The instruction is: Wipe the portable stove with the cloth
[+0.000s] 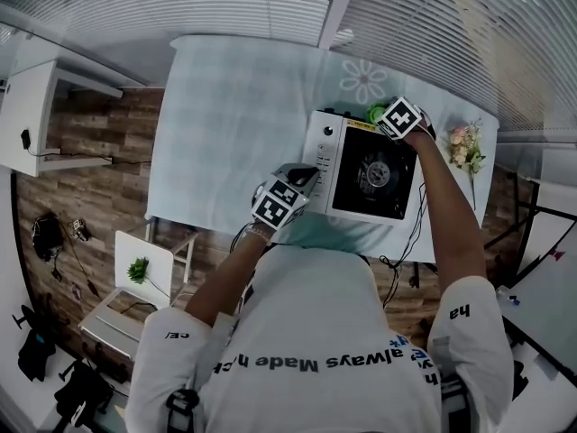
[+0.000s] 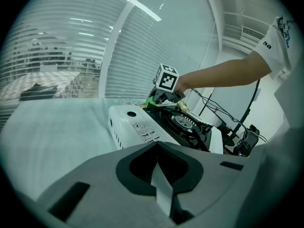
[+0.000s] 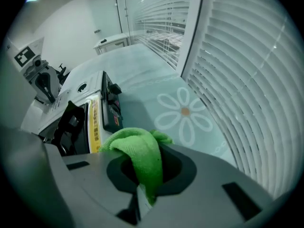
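The right gripper has its fingers clamped on the green cloth at the far corner of the stove. The left gripper, fingers closed and empty, hovers beside the stove on the table.

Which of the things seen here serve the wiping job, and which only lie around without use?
For the job: portable stove; green cloth, clamped in the right gripper; left gripper, shut and empty, beside the stove.

Just lying about: pink flowers on the table; small green plant, off the table.
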